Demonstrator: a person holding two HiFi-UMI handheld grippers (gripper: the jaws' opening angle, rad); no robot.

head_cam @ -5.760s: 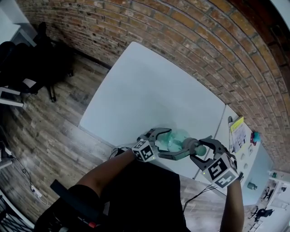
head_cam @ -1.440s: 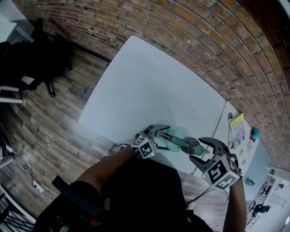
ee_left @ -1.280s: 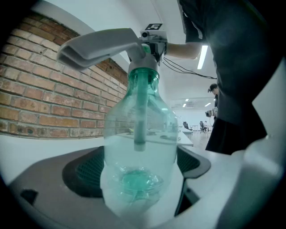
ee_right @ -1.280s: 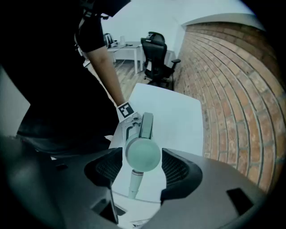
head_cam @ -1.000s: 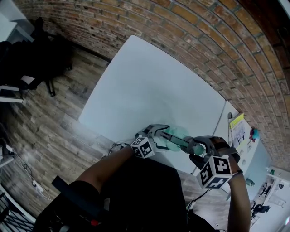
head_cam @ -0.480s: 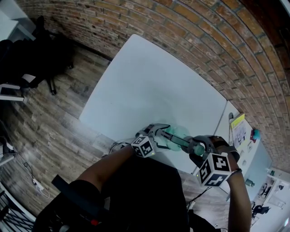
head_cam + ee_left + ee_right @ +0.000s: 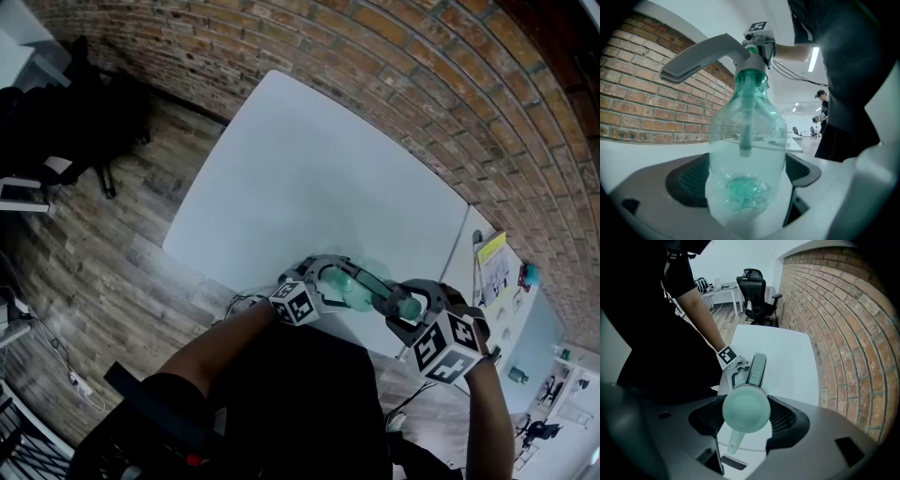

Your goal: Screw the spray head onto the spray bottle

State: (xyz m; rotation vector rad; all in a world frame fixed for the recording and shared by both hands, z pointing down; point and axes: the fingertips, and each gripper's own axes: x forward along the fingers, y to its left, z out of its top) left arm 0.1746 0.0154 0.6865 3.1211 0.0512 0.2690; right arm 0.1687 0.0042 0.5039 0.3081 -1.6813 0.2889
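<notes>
Two clenched grippers are working over the desk (image 7: 309,178): my left gripper (image 7: 745,187) is holding the spray bottle (image 7: 745,136), and my right gripper (image 7: 746,420) is pinching the spray head (image 7: 746,409) on its neck. Screwing seems underway, and the next move is calling for a tightening twist.

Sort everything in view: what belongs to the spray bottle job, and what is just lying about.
Belongs to the job:
- spray bottle, clamped in the left gripper
- spray head, clamped in the right gripper

Just lying about:
- office chair
- yellow-topped papers
</notes>
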